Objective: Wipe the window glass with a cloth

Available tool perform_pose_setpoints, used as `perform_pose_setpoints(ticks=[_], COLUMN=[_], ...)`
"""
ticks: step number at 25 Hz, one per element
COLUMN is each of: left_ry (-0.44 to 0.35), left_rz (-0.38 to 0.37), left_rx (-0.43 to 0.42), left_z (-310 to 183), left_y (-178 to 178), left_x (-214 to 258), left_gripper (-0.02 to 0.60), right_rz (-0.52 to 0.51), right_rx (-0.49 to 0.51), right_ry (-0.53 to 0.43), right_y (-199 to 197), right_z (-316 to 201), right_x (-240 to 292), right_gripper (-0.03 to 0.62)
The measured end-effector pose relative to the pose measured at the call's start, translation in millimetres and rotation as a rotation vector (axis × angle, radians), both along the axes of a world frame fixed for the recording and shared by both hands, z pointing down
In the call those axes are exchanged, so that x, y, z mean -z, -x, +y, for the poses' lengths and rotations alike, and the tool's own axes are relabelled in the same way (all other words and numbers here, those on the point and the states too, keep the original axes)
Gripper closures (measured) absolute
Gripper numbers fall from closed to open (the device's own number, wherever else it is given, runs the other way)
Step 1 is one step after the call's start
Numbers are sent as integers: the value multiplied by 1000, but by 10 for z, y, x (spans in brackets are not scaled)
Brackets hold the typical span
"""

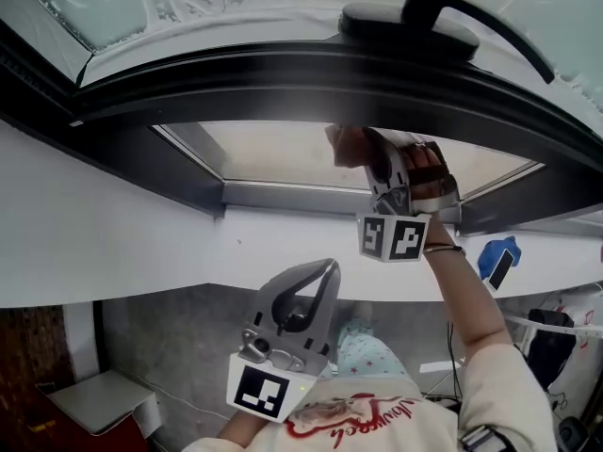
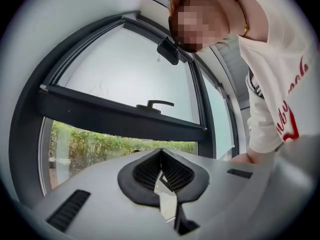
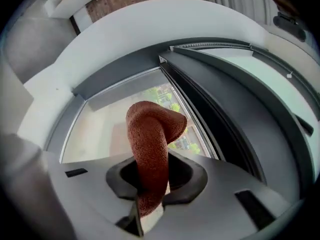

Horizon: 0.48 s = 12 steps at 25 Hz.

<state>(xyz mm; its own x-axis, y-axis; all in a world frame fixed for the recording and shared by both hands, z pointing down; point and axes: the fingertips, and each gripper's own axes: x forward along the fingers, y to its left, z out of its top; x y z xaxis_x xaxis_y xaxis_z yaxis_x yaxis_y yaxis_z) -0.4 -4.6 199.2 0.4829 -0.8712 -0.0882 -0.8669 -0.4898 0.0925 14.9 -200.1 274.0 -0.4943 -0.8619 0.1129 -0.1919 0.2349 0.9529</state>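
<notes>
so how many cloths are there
1: a brown cloth, clamped in the right gripper, up by the lower pane. The left gripper holds none. Others may be out of view.

An indoor room by a dark-framed window (image 1: 283, 78) with handle (image 1: 407, 24), white sill (image 1: 141, 243), grey floor (image 1: 179, 337).

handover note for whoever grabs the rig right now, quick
Right gripper: shut on the cloth, held up at the lower pane, close under the dark crossbar.
Left gripper: shut, empty, held low.
Done: cannot tell how much is wiped, or whether the cloth touches the lower pane.
Left: press the cloth to the lower pane and wipe across it.
</notes>
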Motion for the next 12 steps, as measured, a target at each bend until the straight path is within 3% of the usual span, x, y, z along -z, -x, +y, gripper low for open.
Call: perform_pose_setpoints(ticks=[8, 12], left_ry=[52, 52], left_rz=[-44, -34], left_rx=[-110, -93], left_z=[-33, -111], left_y=[625, 743], left_x=[-273, -324], left_gripper=[560, 560], right_rz=[71, 35], right_rx=[-89, -97], right_ry=[-122, -151], right_y=[174, 203], right_z=[-71, -78], right_x=[144, 270], right_gripper=[510, 510])
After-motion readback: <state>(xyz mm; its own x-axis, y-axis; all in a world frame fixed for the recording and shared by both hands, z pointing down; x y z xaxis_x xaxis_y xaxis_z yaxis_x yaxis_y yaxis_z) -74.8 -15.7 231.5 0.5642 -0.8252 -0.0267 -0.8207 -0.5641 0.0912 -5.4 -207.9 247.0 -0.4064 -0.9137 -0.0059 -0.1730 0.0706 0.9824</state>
